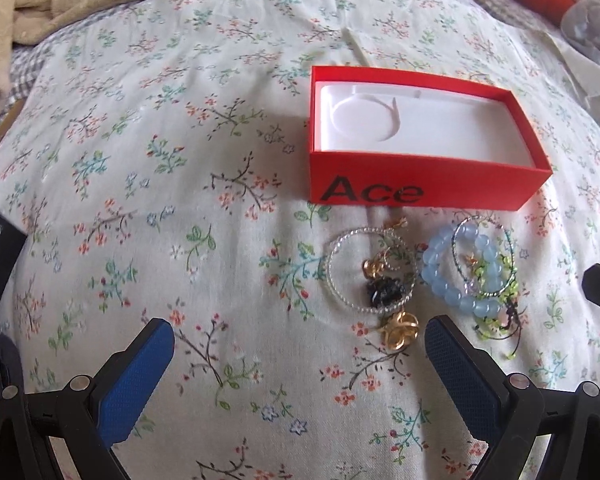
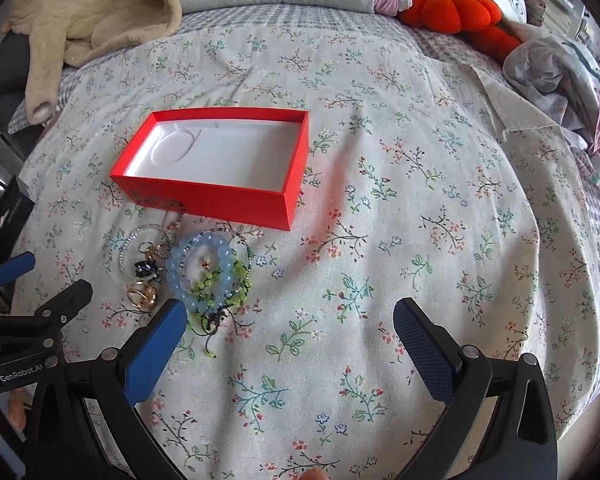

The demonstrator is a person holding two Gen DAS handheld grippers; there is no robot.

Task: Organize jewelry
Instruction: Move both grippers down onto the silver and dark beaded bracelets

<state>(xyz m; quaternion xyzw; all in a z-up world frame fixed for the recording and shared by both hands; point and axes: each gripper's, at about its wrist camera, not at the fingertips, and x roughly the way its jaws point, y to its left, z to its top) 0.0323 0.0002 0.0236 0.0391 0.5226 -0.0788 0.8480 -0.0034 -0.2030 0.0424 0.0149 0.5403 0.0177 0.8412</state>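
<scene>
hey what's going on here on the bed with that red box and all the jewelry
A person is holding a two-finger gripper in each hand over a floral bedspread, about to sort jewelry. Both the left gripper and the right gripper are open and hold nothing. The red box sits open, with only its white insert inside. In front of it lies the jewelry pile: a blue bead bracelet, a clear beaded ring bracelet, a gold piece and a green beaded cord. Nothing is in the box yet.
</scene>
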